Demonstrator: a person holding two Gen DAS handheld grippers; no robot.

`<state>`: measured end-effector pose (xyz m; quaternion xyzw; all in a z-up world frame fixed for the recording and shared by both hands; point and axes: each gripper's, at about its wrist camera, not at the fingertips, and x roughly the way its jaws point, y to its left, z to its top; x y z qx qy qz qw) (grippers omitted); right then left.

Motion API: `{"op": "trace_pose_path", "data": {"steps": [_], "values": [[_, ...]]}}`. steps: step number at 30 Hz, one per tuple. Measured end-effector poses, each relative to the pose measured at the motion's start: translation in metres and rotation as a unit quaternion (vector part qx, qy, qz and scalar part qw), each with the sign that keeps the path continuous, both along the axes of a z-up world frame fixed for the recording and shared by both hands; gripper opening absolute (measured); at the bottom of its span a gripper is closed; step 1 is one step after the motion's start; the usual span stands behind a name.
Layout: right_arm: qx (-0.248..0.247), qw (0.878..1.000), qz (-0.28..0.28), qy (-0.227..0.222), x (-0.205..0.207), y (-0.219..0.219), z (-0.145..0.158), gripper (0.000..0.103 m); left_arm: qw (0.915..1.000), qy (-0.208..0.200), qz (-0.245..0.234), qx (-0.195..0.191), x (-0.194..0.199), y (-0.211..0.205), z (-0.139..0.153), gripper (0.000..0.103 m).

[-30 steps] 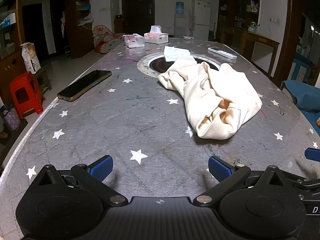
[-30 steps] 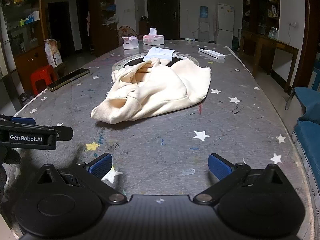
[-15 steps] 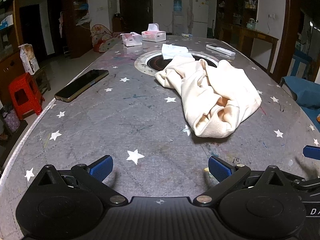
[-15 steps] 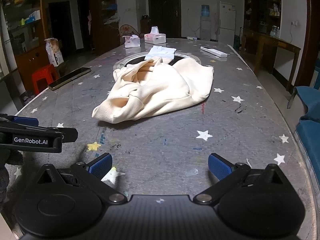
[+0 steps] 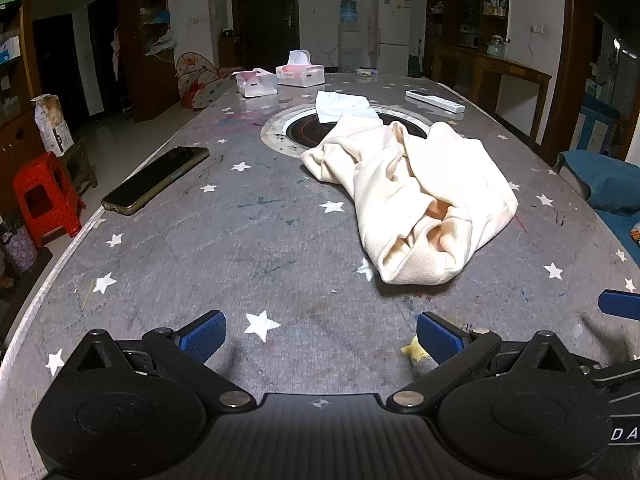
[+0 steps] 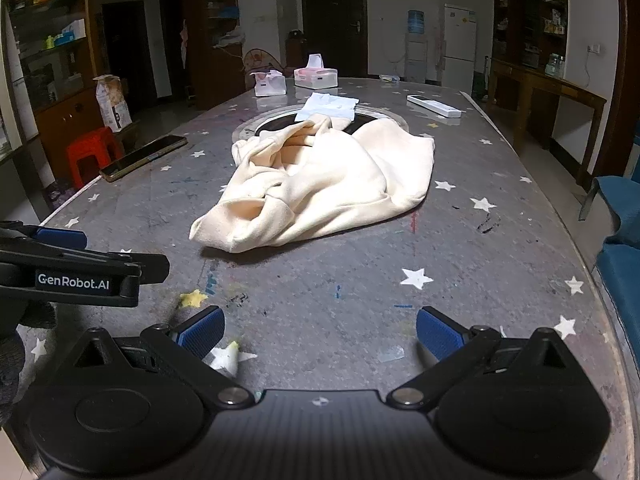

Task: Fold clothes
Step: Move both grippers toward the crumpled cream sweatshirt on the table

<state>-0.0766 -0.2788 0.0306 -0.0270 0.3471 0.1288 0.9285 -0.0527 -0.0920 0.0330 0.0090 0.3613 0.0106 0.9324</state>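
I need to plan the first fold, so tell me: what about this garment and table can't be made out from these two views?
- Cream garment: bunched in both views; its type, sleeves and collar are lost in its own folds.
- Its far edge overlaps the round inset; the contact is hidden.
- Right gripper in left view: cut off by the frame edge.
- Phone: screen dark.
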Motion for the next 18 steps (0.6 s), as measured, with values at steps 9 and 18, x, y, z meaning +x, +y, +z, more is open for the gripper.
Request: {"op": "trace_pose_path", "data": {"steps": [9,18], "values": [[0.001,1.0,0.005,-0.001,0.003,0.002,0.002,0.103,1.0,-0.003,-0.004,0.002,0.004,-0.002,0.002,0.103],[0.004,1.0,0.012,-0.001,0.011,0.006,0.003,0.103,0.9999,-0.006,-0.008,0.005,0.01,-0.002,0.003,0.103]]}}
